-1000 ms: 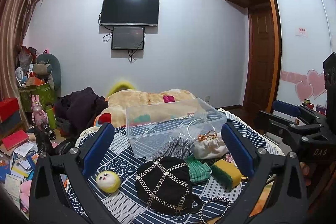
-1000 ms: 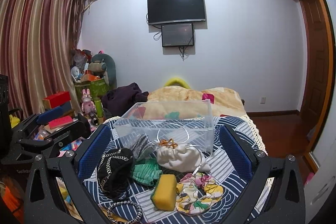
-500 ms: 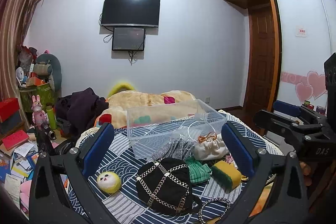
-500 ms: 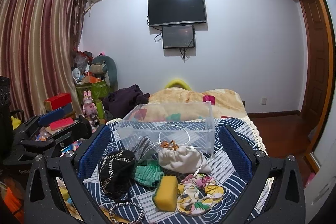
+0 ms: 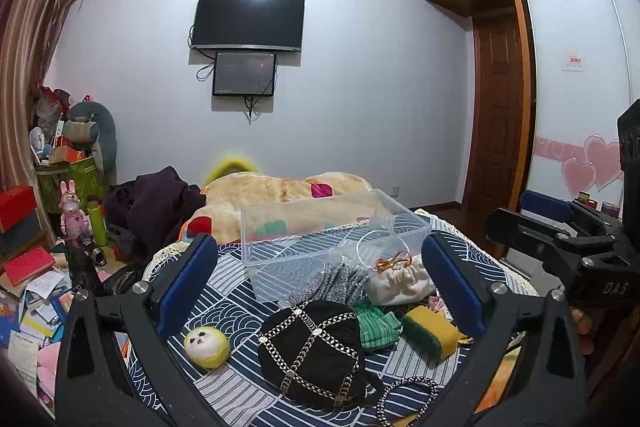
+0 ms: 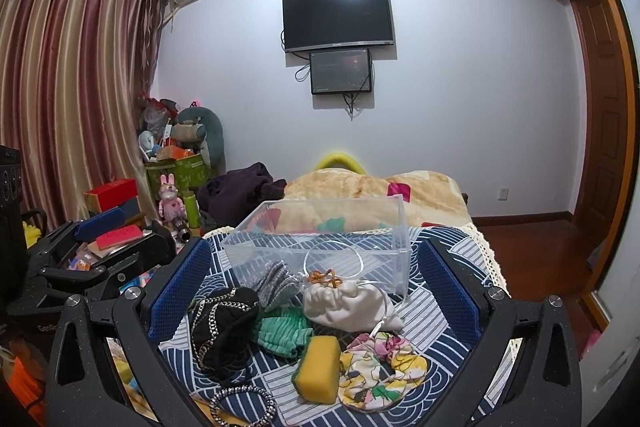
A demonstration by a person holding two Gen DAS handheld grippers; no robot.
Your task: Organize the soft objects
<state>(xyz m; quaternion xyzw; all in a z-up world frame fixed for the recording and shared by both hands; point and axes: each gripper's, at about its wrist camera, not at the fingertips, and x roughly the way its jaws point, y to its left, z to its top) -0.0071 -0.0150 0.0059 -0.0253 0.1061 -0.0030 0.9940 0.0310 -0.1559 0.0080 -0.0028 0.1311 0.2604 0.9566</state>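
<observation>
Both grippers' fingers spread, empty; clear bin (image 6: pixel 320 243) behind sponge (image 6: pixel 318 369).

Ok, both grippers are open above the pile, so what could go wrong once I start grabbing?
The black chain-trimmed cap lies against the green striped cloth, so one grasp may drag both. The white drawstring pouch leans on the clear plastic box; tugging it might shift the box.
</observation>
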